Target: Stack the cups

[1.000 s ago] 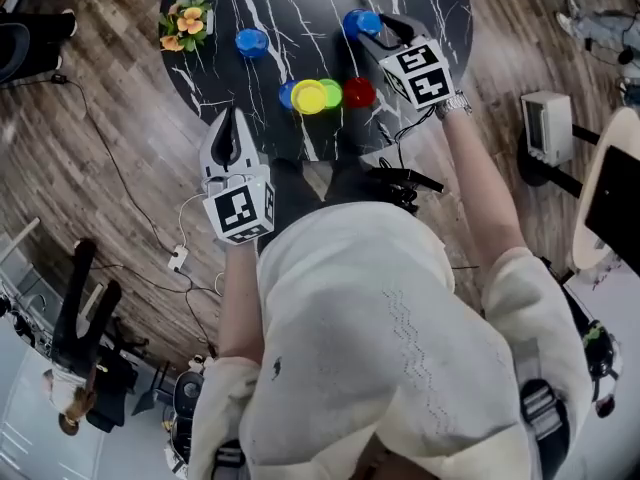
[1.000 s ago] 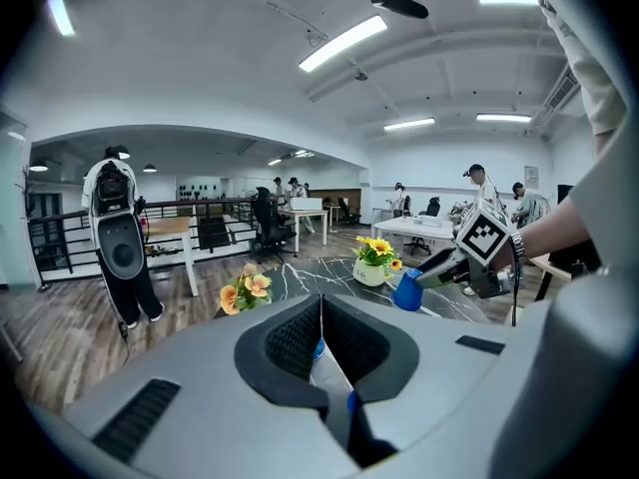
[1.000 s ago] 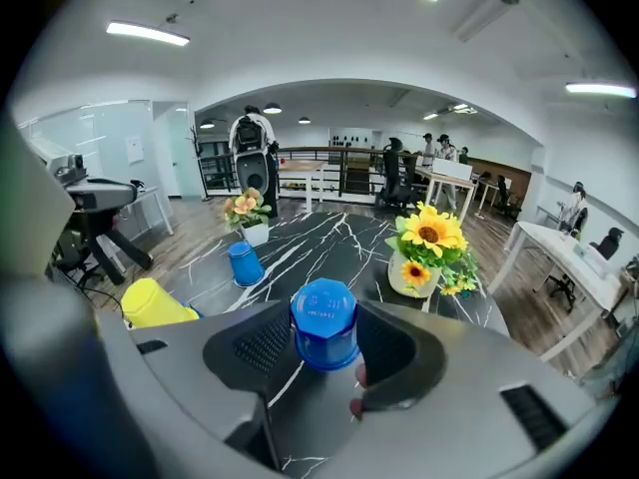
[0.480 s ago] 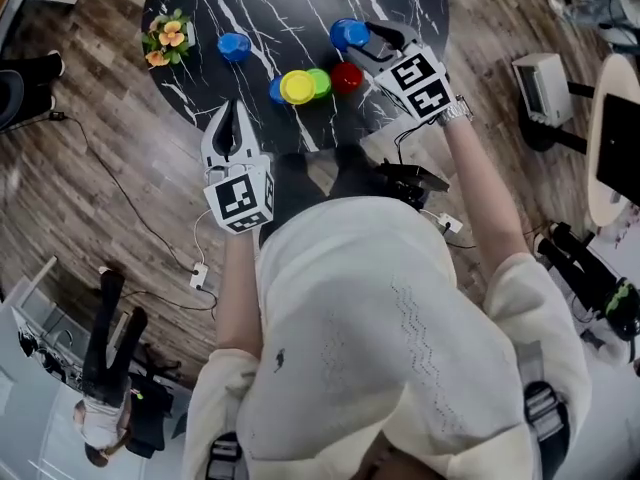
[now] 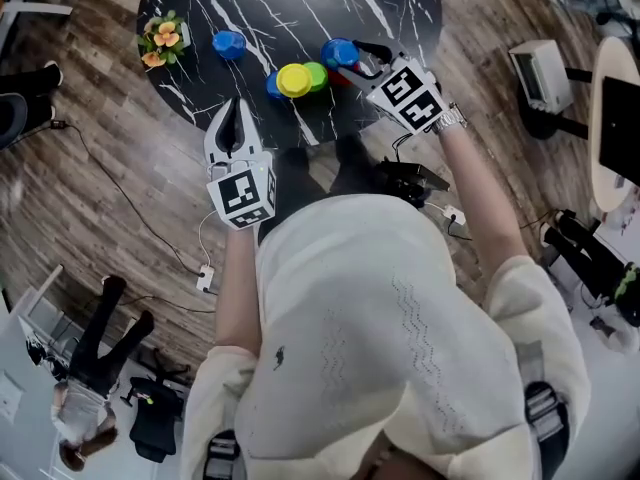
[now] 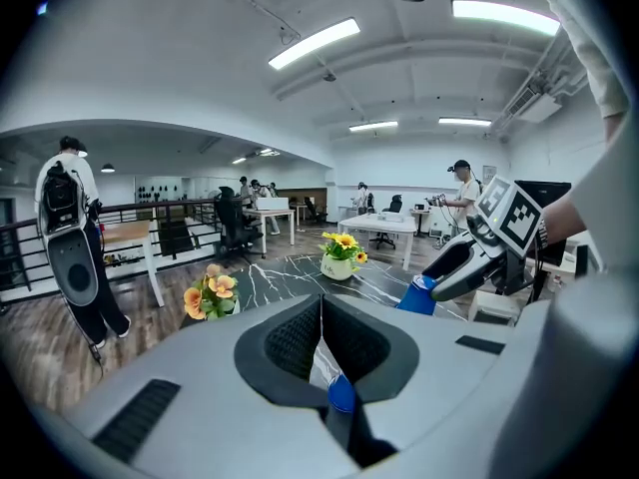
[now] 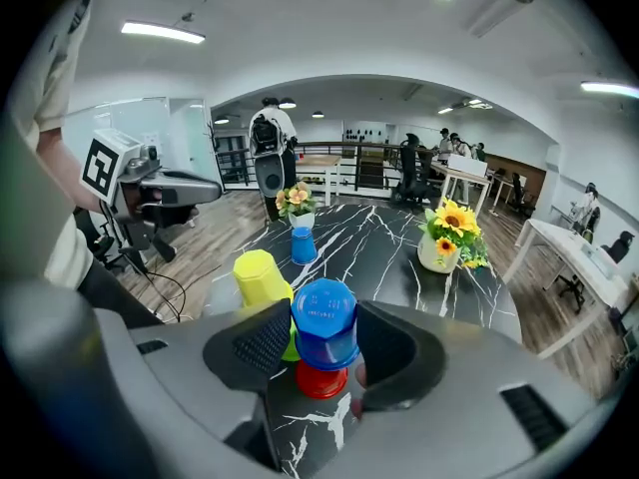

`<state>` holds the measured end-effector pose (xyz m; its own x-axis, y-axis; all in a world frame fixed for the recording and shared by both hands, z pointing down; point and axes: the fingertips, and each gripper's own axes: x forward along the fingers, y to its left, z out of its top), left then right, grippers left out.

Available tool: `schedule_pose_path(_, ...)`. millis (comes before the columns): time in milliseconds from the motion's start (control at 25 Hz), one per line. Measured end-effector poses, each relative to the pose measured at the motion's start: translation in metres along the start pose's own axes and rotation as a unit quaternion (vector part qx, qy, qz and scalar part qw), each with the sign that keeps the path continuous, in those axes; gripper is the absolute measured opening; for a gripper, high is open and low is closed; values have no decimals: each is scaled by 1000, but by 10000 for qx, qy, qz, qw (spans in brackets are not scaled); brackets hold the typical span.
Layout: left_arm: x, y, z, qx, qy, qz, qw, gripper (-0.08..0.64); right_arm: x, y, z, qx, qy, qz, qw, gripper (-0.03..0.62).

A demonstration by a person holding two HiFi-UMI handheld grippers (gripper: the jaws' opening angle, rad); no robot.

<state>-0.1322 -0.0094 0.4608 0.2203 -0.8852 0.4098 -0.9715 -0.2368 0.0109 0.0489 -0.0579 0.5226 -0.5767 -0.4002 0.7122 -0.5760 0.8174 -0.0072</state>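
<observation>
Blue cups number three: a lone blue cup (image 5: 229, 44) in the upper left of the head view near the orange flowers (image 5: 160, 40), a second blue cup (image 5: 270, 87) peeping out at the left of the yellow cup (image 5: 294, 80), and the held blue cup (image 7: 324, 312), upside down. Add that one yellow cup, one green cup (image 5: 318, 74) touching it and one red cup (image 7: 320, 379): six cups, with two flower pots, on or over the black marble table (image 5: 300, 8). Your right gripper (image 7: 324, 345) has its jaws wide and pressed on the held blue cup from both sides. Your left gripper (image 6: 320, 307) is closed and empty, at the table's near edge, lower left of the cluster and well apart from that cup. The right gripper view shows the red cup plainly, directly under the held one at centre frame; the head view nearly hides it beneath the gripper. Whether the two touch, you cannot tell there. The sunflower pot (image 7: 449, 238) appears only in the gripper views. The left gripper view, at its right, shows the held cup carried clear of the tabletop.
</observation>
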Motion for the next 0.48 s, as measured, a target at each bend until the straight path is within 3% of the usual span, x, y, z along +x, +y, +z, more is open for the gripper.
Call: schedule_pose_path(480, -9, 8, -14, -59, 92, 141, 9998, 24, 12, 27, -12, -111, 216, 373, 9990, 218)
